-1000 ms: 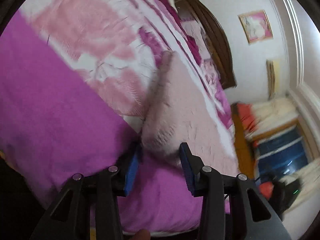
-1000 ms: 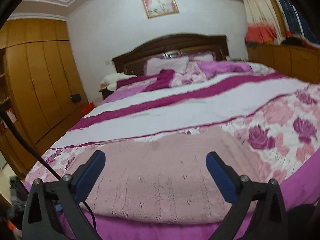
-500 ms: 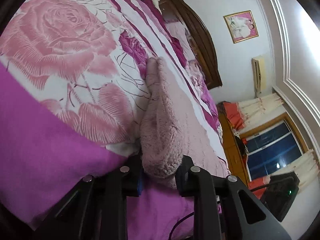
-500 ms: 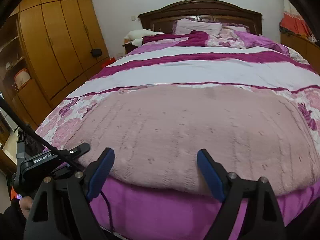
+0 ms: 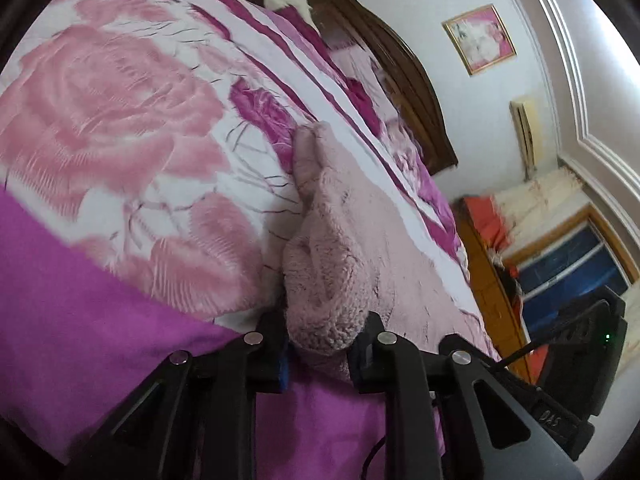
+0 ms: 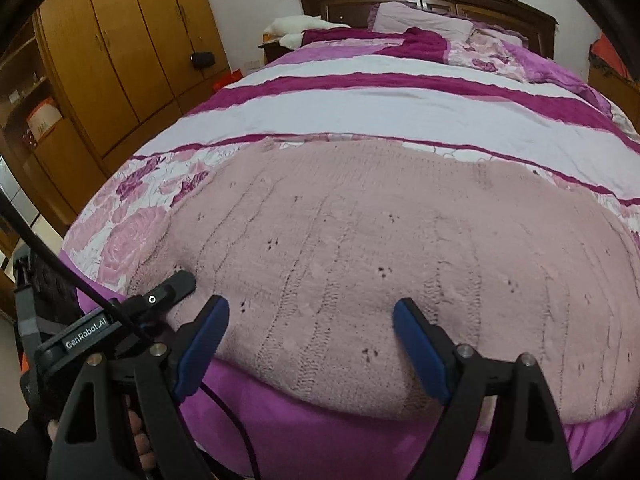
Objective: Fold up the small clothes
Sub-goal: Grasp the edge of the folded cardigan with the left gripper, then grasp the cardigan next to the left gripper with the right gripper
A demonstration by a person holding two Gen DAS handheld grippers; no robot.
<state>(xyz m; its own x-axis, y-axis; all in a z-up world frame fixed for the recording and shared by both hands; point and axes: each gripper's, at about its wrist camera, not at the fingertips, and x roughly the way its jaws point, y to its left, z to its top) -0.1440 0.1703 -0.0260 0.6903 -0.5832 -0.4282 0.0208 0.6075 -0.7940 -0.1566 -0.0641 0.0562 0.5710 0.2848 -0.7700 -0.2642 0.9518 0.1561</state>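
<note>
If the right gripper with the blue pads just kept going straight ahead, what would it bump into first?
Most likely the pink knitted sweater. The right gripper is open and points over its near edge, low above the bed, so it would probably run into the knit right ahead. Its exact height is hard to judge.

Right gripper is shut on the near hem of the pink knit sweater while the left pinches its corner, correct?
Not quite: the right gripper is open, jaws spread above the pink knit sweater, as the right wrist view shows. The left gripper does pinch its corner.
</note>
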